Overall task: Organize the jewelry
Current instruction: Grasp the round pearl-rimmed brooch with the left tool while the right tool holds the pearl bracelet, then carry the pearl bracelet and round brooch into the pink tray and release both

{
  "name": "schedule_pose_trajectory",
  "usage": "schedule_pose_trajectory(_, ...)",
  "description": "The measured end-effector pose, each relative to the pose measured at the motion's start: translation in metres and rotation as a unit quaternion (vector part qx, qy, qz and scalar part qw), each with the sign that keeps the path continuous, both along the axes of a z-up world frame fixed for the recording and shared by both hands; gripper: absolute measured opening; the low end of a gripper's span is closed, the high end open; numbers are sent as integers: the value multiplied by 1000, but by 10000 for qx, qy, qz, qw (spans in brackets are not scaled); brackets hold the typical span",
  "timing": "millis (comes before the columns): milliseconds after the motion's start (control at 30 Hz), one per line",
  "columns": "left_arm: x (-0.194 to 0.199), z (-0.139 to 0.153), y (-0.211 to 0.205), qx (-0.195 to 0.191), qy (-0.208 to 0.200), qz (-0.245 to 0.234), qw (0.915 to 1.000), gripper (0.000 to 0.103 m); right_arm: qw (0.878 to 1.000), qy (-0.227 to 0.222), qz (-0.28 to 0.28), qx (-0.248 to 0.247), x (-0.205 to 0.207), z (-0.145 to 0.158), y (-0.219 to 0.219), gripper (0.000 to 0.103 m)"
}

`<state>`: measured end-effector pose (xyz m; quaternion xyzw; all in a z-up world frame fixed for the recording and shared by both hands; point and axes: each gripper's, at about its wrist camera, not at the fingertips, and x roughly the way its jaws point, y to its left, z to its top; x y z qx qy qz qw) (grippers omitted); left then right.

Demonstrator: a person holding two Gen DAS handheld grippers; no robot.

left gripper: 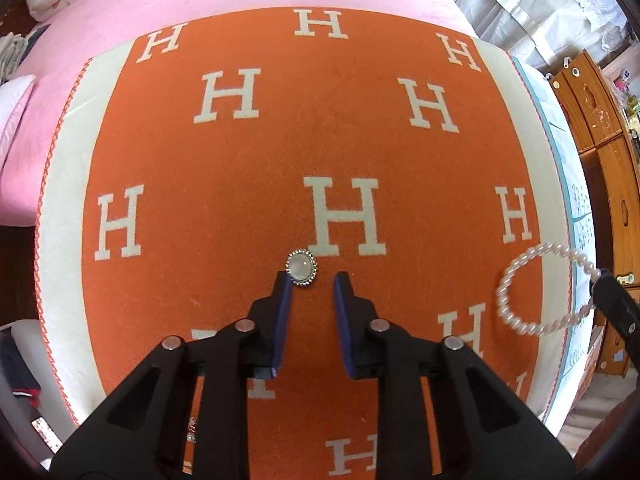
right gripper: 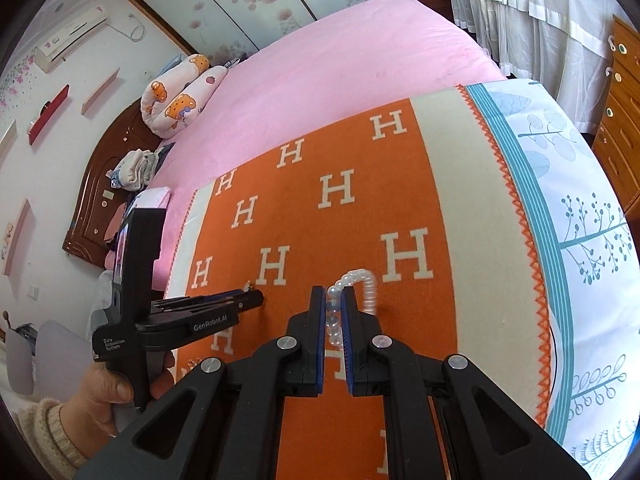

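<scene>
A round white-stone ring with a sparkly rim [left gripper: 302,268] lies on the orange blanket [left gripper: 240,160] just ahead of my left gripper [left gripper: 312,280], which is open; the ring sits by the left fingertip [left gripper: 285,280]. My right gripper [right gripper: 335,294] is shut on a pearl bracelet [right gripper: 362,284] and holds it above the blanket. The bracelet also shows in the left wrist view [left gripper: 536,288], hanging from the right gripper's tip at the right edge. The left gripper shows in the right wrist view [right gripper: 248,300], low over the blanket.
The orange blanket with white H letters [right gripper: 340,220] covers a pink bed [right gripper: 340,52]. A patterned pillow [right gripper: 176,100] lies at the headboard. Wooden drawers [left gripper: 600,140] stand on the right. White curtains [right gripper: 520,8] hang behind.
</scene>
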<state>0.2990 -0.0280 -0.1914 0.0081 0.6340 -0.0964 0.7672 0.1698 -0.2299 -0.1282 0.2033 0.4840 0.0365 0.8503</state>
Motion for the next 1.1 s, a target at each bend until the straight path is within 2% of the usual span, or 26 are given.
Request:
schedule_pose_trajectory(267, 12, -3, 5, -247, 201, 467, 9984, 17, 9999, 10, 21, 115, 2, -6, 2, 7)
schedule_pose_trajectory(500, 15, -2, 7, -65, 228, 705, 9972, 16, 9998, 13, 65, 199, 3, -10, 2, 7)
schedule_pose_trajectory(600, 17, -2, 3, 101, 181, 684, 9974, 13, 9997, 24, 90, 220, 2, -13, 3, 7)
schedule_pose_trajectory(833, 7, 3, 3, -56, -58, 593, 9982, 13, 9997, 7, 175, 186, -4, -14, 3, 7)
schedule_pose_trajectory(1100, -29, 36, 20, -14, -364, 396, 9986, 13, 9992, -104, 333, 196, -12, 0, 17, 7)
